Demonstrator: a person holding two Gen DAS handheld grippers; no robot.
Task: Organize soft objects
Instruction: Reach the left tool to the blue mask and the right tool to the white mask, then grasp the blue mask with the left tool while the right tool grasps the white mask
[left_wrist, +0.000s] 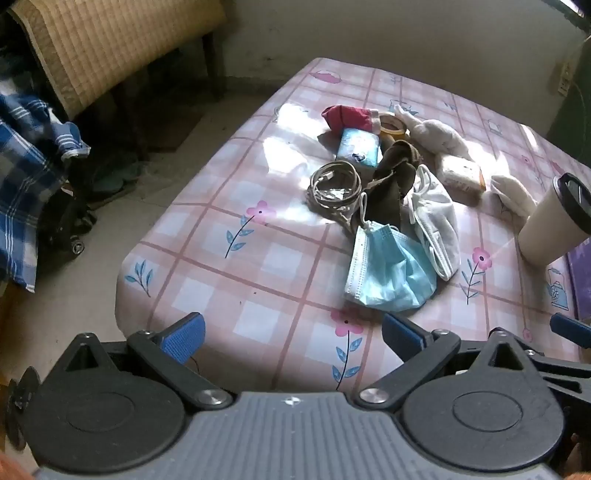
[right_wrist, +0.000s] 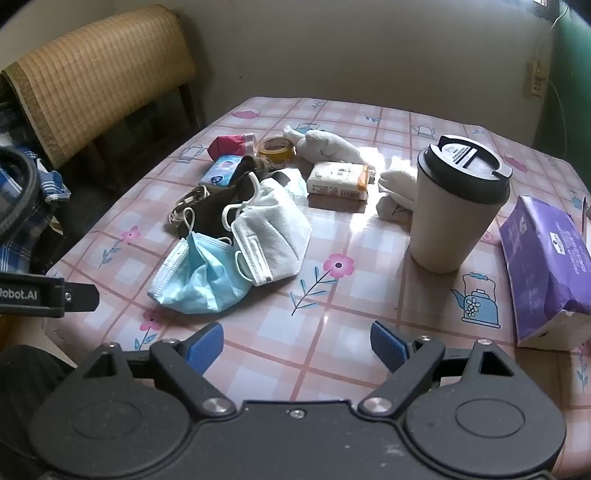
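Observation:
A pile of soft things lies on the pink checked tablecloth (left_wrist: 280, 266): a crumpled blue surgical mask (left_wrist: 388, 269) (right_wrist: 201, 277), a white folded mask (left_wrist: 436, 221) (right_wrist: 273, 240), a dark brown cloth (left_wrist: 391, 177) (right_wrist: 214, 210), a red cloth (left_wrist: 349, 116) (right_wrist: 231, 144) and white cloths (left_wrist: 439, 134) (right_wrist: 332, 146). My left gripper (left_wrist: 293, 334) is open and empty, just short of the blue mask. My right gripper (right_wrist: 297, 347) is open and empty, near the front edge, to the right of the blue mask.
A coiled cable (left_wrist: 334, 184), a blue tissue pack (left_wrist: 358, 147), a tape roll (right_wrist: 276, 148) and a white packet (right_wrist: 338, 181) lie among the cloths. A lidded cup (right_wrist: 456, 206) and a purple pack (right_wrist: 546, 269) stand at the right. A chair (right_wrist: 99, 70) stands behind left.

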